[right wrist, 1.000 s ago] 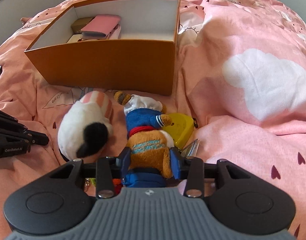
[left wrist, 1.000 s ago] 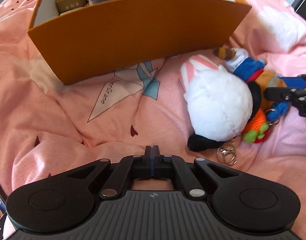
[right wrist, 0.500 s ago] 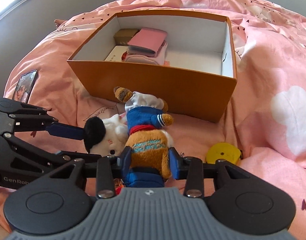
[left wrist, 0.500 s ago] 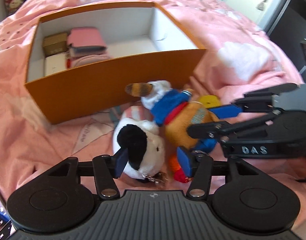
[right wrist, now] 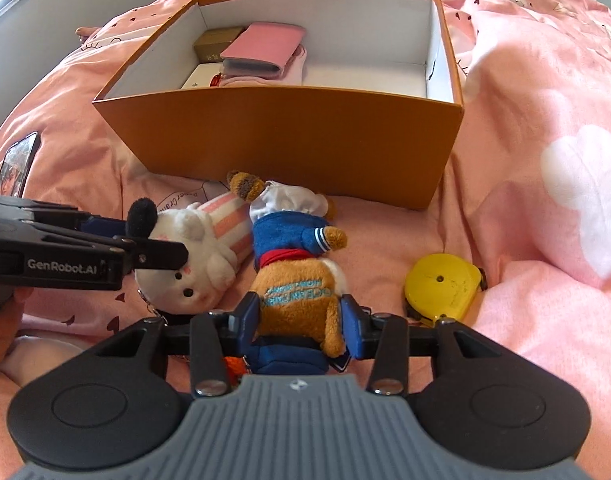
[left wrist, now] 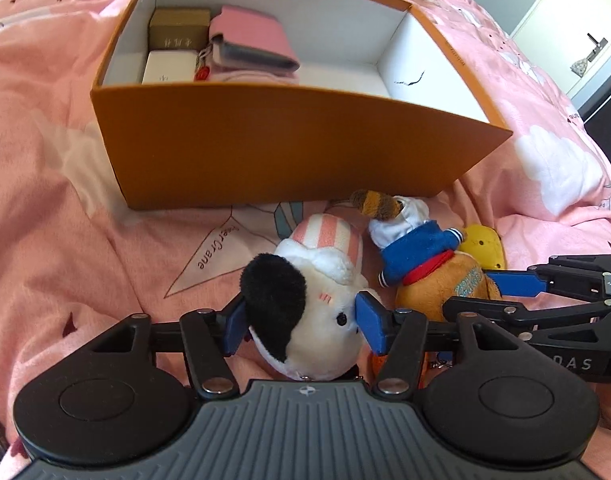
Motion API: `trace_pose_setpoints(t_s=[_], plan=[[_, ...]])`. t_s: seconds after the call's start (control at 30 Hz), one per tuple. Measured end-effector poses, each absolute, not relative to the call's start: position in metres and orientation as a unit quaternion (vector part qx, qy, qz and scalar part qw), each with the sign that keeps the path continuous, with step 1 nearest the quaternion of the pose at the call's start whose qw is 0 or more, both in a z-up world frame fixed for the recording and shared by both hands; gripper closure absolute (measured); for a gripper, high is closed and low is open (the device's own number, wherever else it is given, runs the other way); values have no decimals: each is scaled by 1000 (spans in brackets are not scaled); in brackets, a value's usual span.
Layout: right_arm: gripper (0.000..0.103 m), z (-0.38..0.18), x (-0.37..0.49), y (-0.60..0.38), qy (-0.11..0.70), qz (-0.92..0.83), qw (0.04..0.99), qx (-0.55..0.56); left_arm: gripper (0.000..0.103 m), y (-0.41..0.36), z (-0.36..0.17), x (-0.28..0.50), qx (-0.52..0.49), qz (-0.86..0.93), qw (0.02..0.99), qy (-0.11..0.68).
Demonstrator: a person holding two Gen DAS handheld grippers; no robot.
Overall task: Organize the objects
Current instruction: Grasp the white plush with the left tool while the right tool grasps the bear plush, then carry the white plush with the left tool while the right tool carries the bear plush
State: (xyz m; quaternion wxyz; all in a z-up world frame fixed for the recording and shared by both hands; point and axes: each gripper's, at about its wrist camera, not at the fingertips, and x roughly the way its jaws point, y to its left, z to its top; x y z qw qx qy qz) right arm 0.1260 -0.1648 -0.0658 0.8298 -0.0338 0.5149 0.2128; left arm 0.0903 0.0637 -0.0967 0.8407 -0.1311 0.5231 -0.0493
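A white plush with a black ear and pink striped hat (left wrist: pixel 317 308) sits between the blue pads of my left gripper (left wrist: pixel 301 324), which is shut on it; the plush also shows in the right wrist view (right wrist: pixel 193 256). My right gripper (right wrist: pixel 301 320) is shut on a brown bear plush in a blue sailor top (right wrist: pixel 297 268), seen too in the left wrist view (left wrist: pixel 421 252). Both plushes are held just in front of the open orange box (left wrist: pixel 289 144), also seen from the right wrist (right wrist: pixel 289 132).
The box holds a pink wallet (left wrist: pixel 249 40), a brown box (left wrist: pixel 177 32) and a white box (left wrist: pixel 169 68) at its left end. A yellow tape measure (right wrist: pixel 441 284) lies on the pink bedding to the right. A phone (right wrist: pixel 15 164) lies at the left.
My left gripper opened, moved onto the white plush and closed on it. Both plushes have risen off the bedding, and the tape measure is uncovered.
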Motion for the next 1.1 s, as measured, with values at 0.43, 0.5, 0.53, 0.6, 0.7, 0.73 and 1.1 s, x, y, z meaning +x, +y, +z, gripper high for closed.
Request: trace_pose_setpoints(t_s=[0.43, 0.5, 0.53, 0.6, 0.7, 0.73, 1.1], plan=[[50, -93, 153, -185, 560, 218, 798, 50, 31, 81, -127, 97, -227, -78, 808, 538], [51, -94, 152, -187, 559, 220, 798, 58, 32, 80, -123, 95, -223, -76, 811, 536], [53, -93, 152, -188, 558, 220, 798, 61, 32, 78, -120, 94, -220, -75, 813, 535], [55, -91, 150, -189, 554, 223, 800, 62, 32, 73, -112, 91, -203, -72, 818, 533], [55, -87, 147, -188, 550, 224, 803, 55, 30, 63, -102, 90, -160, -68, 827, 535], [54, -87, 147, -188, 550, 223, 803, 53, 29, 60, -100, 90, -150, -65, 829, 534], [50, -84, 153, -198, 559, 238, 790, 83, 38, 60, -91, 87, -139, -97, 827, 535]])
